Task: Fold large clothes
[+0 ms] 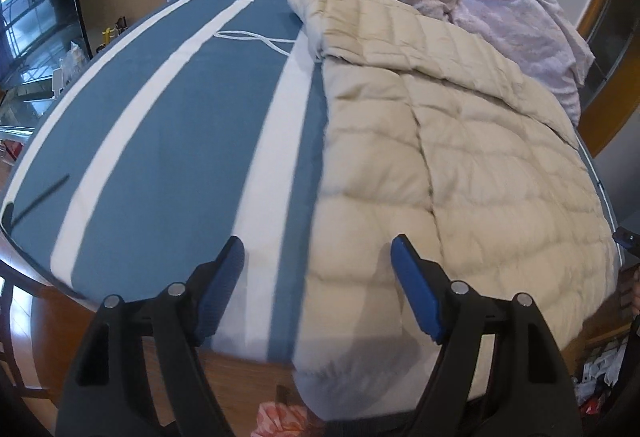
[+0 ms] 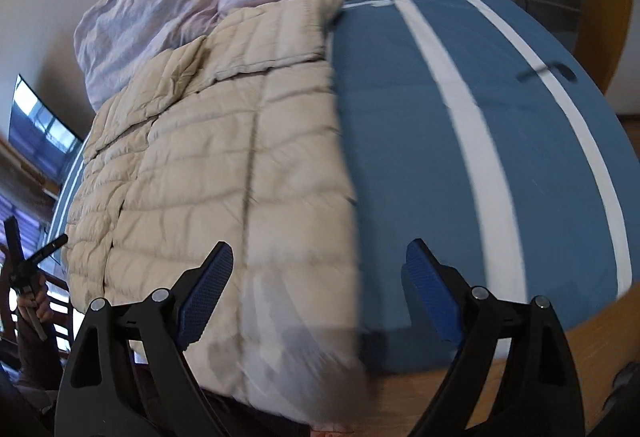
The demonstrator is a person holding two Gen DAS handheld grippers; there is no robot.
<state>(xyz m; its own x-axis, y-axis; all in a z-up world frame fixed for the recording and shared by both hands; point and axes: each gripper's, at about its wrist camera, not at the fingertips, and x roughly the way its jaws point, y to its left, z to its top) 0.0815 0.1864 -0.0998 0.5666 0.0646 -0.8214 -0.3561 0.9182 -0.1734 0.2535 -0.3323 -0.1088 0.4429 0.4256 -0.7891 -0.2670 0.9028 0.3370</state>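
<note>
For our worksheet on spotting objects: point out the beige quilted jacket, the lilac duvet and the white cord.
beige quilted jacket [image 1: 460, 173], left wrist view, on its quilted middle panel.
lilac duvet [image 2: 160, 5], right wrist view, on its crumpled left fold.
white cord [image 1: 256, 37], left wrist view, on its loop.

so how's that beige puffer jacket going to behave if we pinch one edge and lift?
Likely floppy: the beige quilted jacket lies flat, draping over the bed's near edge. Probably light for its bulk, judging by the puffy baffles. The smooth shell may slip between the pads, so take a deep pinch.
</note>
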